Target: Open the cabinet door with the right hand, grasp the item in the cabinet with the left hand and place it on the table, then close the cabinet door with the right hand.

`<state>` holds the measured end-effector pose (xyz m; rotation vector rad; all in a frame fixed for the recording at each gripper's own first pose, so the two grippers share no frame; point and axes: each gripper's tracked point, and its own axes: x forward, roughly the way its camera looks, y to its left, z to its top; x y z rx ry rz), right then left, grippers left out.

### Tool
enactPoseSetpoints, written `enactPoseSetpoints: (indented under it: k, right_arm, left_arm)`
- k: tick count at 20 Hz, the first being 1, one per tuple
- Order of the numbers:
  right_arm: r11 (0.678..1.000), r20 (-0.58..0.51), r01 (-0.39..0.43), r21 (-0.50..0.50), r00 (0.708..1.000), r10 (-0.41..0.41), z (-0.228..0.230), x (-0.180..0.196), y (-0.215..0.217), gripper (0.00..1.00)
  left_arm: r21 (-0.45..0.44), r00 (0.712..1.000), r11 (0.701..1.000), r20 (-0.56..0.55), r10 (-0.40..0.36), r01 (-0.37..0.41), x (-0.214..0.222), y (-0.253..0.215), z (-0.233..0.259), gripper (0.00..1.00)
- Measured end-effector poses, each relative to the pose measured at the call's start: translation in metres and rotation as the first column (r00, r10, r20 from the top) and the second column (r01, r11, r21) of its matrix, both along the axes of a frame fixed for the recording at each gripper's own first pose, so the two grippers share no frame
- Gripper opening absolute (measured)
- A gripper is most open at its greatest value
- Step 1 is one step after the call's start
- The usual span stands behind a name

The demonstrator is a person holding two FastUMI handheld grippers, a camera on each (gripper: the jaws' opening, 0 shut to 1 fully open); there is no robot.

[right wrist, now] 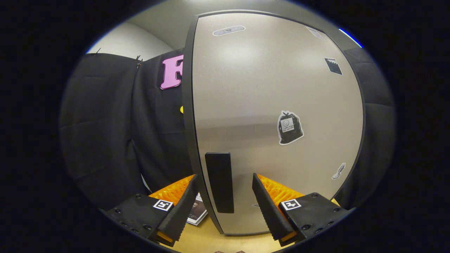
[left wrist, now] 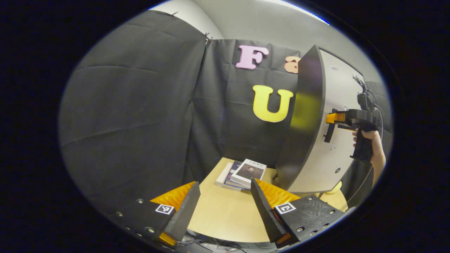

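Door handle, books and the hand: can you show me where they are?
Handle (right wrist: pixel 219 182): right gripper view, middle of the dark bar on the door.
Books (left wrist: pixel 243 174): left gripper view, cover of the top book in the stack.
Hand (left wrist: pixel 370 142): left gripper view, fingers wrapped around the grip beside the door.

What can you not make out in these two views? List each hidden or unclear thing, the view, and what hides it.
- Cabinet interior and any item inside: both views, hidden behind the cabinet door.
- Lower books in the stack: left gripper view, covered by the top book.
- Yellow object: left gripper view, mostly behind the door's lower edge.
- Sticker print: right gripper view, too small.
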<state>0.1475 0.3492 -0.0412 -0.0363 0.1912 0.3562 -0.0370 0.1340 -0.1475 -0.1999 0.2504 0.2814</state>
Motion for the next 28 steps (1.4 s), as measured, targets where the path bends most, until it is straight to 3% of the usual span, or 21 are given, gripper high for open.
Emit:
enactPoseSetpoints:
  k: [2,4,7,9,10,12,15,21,28]
  right_arm:
    - [1.000,0.007,0.021,-0.018,1.000,-0.021,-0.004,0.004,0.001,0.91]
    - [1.000,0.001,0.023,-0.016,1.000,-0.023,-0.007,0.009,0.005,0.73]
    - [0.999,-0.007,0.039,-0.006,0.999,-0.039,-0.008,0.011,0.007,0.53]
    - [0.999,0.009,0.043,-0.010,0.999,-0.043,-0.008,0.014,0.010,0.48]
    - [0.998,0.017,0.049,-0.027,0.999,-0.049,-0.007,0.011,0.009,0.37]
    - [0.997,0.013,0.064,-0.034,0.998,-0.064,-0.008,0.010,0.008,0.37]
    - [0.998,0.004,0.061,0.017,0.998,-0.061,-0.007,0.013,0.009,0.28]
    - [1.000,0.020,-0.020,0.020,1.000,0.019,-0.007,0.007,0.010,0.14]
    - [0.996,0.017,-0.094,0.004,0.995,0.094,-0.007,-0.014,0.003,0.14]
  left_arm:
    - [-0.004,1.000,1.000,0.017,0.001,-0.001,-0.002,0.000,0.005,0.88]
    - [0.000,1.000,1.000,0.031,0.002,-0.002,-0.005,0.000,0.006,0.88]
    - [0.021,1.000,1.000,0.023,0.014,-0.014,-0.010,0.005,0.005,0.88]
    - [0.030,0.999,1.000,0.035,0.005,-0.006,-0.013,0.004,0.010,0.88]
    - [0.037,0.999,0.999,0.044,0.000,-0.001,-0.014,0.003,0.012,0.88]
    - [0.060,0.999,0.998,0.046,0.004,-0.006,-0.016,0.003,0.014,0.87]
    - [0.087,0.999,0.996,0.053,-0.002,-0.003,-0.017,-0.001,0.018,0.87]
    - [0.027,0.998,1.000,0.060,-0.009,0.007,-0.031,-0.009,0.013,0.88]
    - [0.030,0.997,1.000,0.072,-0.009,0.007,-0.037,-0.024,0.020,0.87]
